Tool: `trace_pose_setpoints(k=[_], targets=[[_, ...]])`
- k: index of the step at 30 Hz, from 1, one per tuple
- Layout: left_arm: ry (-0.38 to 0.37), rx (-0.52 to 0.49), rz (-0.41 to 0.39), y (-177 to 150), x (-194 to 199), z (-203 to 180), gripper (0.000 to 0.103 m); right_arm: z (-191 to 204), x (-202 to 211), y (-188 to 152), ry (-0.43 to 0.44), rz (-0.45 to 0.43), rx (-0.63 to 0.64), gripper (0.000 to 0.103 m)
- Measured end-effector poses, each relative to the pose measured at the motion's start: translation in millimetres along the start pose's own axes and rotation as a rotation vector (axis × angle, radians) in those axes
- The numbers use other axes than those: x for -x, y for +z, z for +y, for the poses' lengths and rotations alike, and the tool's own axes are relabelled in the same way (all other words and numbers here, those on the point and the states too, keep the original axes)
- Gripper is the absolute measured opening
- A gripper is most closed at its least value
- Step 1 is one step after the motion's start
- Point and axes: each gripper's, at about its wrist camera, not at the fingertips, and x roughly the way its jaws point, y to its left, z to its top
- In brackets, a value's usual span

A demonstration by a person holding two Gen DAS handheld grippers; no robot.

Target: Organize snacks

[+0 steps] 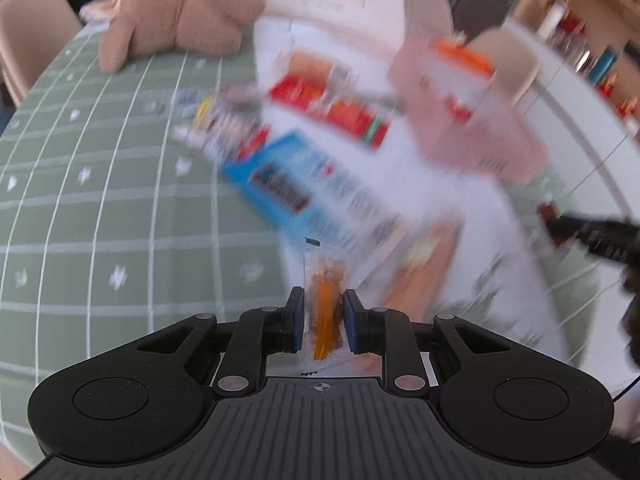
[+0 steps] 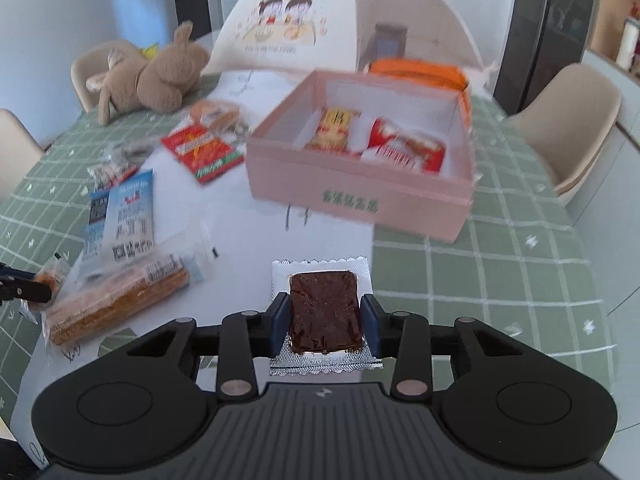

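My left gripper point(image 1: 323, 312) is shut on a small clear packet with an orange snack point(image 1: 325, 304), held above the table; the view is blurred. My right gripper point(image 2: 323, 316) is shut on a clear packet with a dark brown snack slab point(image 2: 323, 309), above the white mat. The pink box point(image 2: 360, 192) stands ahead, open, with a yellow-red packet point(image 2: 333, 128) and a red packet point(image 2: 408, 146) inside. It also shows in the left wrist view point(image 1: 472, 120). Loose snacks lie left of it: a red packet point(image 2: 202, 148), a blue-white packet point(image 2: 124, 212), a long orange packet point(image 2: 120, 296).
A plush toy point(image 2: 152, 76) lies at the far left of the green checked tablecloth point(image 2: 500, 264). A white mesh food cover point(image 2: 340, 16) stands behind the box, an orange item point(image 2: 416, 72) beside it. Beige chairs point(image 2: 568, 120) surround the table. The left gripper's tip point(image 2: 24, 290) shows at the left edge.
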Motion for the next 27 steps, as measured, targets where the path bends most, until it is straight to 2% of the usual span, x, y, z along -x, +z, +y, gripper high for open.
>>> trace_pose_setpoints(k=[3, 7, 9, 11, 12, 13, 16, 18, 21, 24, 27], targets=[[-0.106, -0.013, -0.07, 41.7, 12.9, -20.7, 0.024, -6.6, 15.4, 14.5, 0.01, -0.056, -0.018, 0.037], [-0.249, -0.12, -0.178, 130.8, 16.2, -76.4, 0.024, -13.2, 31.6, 62.5, 0.014, -0.168, 0.018, 0.038], [-0.312, -0.145, -0.159, 177.8, 0.6, -104.0, 0.027, -15.7, 31.4, 94.1, 0.008, -0.198, 0.037, 0.039], [-0.336, -0.121, -0.089, 211.6, -30.8, -119.1, 0.03, -22.5, 23.6, 122.3, 0.039, -0.209, 0.043, 0.058], [-0.31, -0.108, -0.086, 221.5, -46.3, -121.9, 0.028, -28.1, 15.1, 133.4, 0.027, -0.203, 0.027, 0.07], [-0.268, -0.107, -0.094, 225.3, -57.5, -123.2, 0.028, -32.2, 8.4, 137.8, 0.007, -0.194, 0.01, 0.07], [-0.139, -0.106, -0.112, 215.3, -81.2, -113.5, 0.028, -42.7, -4.3, 128.3, -0.003, -0.154, -0.056, 0.07], [-0.121, -0.083, -0.106, 192.5, -82.8, -96.8, 0.028, -45.5, -6.8, 110.3, 0.032, -0.149, -0.076, 0.07], [-0.138, -0.066, -0.04, 137.7, -78.9, -75.1, 0.028, -33.7, -24.3, 99.5, 0.037, -0.108, -0.02, 0.07], [-0.106, -0.012, 0.004, 89.4, -66.6, -50.7, 0.028, -8.0, -48.2, 116.9, 0.082, -0.089, 0.037, 0.07], [-0.066, 0.066, 0.017, 52.8, -49.2, -23.1, 0.028, 31.0, -78.5, 146.1, 0.164, -0.078, 0.116, 0.071]])
